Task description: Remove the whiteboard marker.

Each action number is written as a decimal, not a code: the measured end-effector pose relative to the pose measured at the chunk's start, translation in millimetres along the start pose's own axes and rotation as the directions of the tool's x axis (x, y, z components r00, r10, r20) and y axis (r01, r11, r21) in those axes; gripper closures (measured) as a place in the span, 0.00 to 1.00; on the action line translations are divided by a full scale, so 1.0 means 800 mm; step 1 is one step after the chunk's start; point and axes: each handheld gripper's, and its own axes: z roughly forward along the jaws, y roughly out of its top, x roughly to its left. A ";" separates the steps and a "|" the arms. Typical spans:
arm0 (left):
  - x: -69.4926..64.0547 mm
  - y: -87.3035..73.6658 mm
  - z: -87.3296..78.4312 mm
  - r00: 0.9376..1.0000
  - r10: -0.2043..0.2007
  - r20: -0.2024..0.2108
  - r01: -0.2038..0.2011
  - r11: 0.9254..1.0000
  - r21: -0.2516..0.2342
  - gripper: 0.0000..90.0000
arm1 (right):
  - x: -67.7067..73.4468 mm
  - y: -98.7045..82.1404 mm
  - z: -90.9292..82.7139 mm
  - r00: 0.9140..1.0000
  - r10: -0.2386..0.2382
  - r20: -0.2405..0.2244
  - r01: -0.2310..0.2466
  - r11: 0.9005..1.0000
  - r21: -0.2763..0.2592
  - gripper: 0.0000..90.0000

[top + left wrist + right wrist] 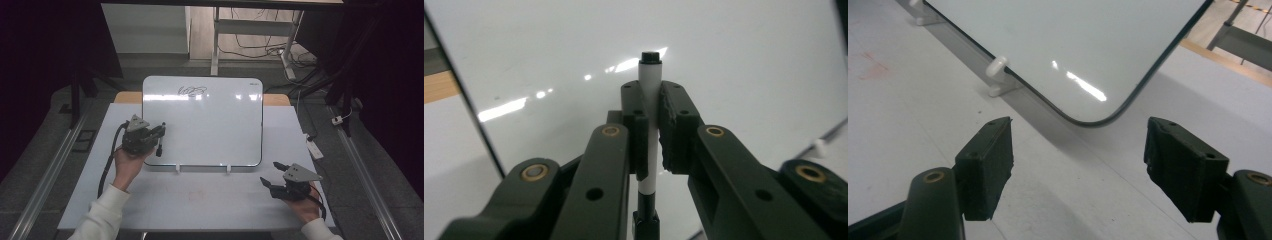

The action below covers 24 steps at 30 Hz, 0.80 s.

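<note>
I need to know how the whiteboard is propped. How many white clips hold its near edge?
2. One white clip sits under the left part of the whiteboard edge, the other toward the right; none seems hidden.

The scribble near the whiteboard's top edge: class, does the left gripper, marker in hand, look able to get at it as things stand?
Probably yes. The left gripper, shut on the marker, hovers at the whiteboard's left edge, and only bare board lies between it and the scribble.
</note>
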 end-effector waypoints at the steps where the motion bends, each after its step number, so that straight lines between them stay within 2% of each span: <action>1: -0.003 0.000 -0.001 1.000 0.002 0.018 -0.002 1.000 -0.003 0.90 | 0.000 0.001 0.000 1.000 0.002 -0.008 -0.002 1.000 -0.002 0.31; 2: -0.003 0.000 -0.001 1.000 0.002 0.018 -0.002 1.000 -0.003 0.90 | 0.001 0.002 0.001 1.000 0.005 -0.016 -0.006 1.000 -0.004 0.32; 3: -0.008 0.000 -0.003 0.999 0.011 0.047 -0.011 1.000 -0.009 0.90 | 0.002 0.003 0.001 1.000 0.013 -0.023 -0.013 1.000 -0.005 0.32; 7: -0.017 0.000 -0.006 0.995 0.024 0.097 -0.022 1.000 -0.023 0.90 | 0.006 0.007 0.003 0.999 0.022 -0.048 -0.023 1.000 -0.010 0.32; 10: -0.021 0.000 -0.006 0.989 0.018 0.145 -0.014 0.999 -0.030 0.90 | 0.009 0.010 0.006 0.996 0.034 -0.078 -0.035 0.999 -0.015 0.32; 12: -0.027 0.000 -0.004 0.983 0.016 0.183 -0.010 0.999 -0.035 0.90 | 0.013 0.015 0.010 0.993 0.044 -0.106 -0.046 0.999 -0.019 0.33; 18: -0.053 0.001 0.009 0.967 0.044 0.251 -0.039 0.999 -0.022 0.90 | 0.032 0.038 0.031 0.975 0.048 -0.218 -0.056 0.998 -0.032 0.35; 24: -0.075 0.004 0.024 0.952 0.058 0.301 -0.059 0.998 -0.008 0.90 | 0.053 0.070 0.062 0.959 0.033 -0.280 -0.045 0.998 -0.038 0.35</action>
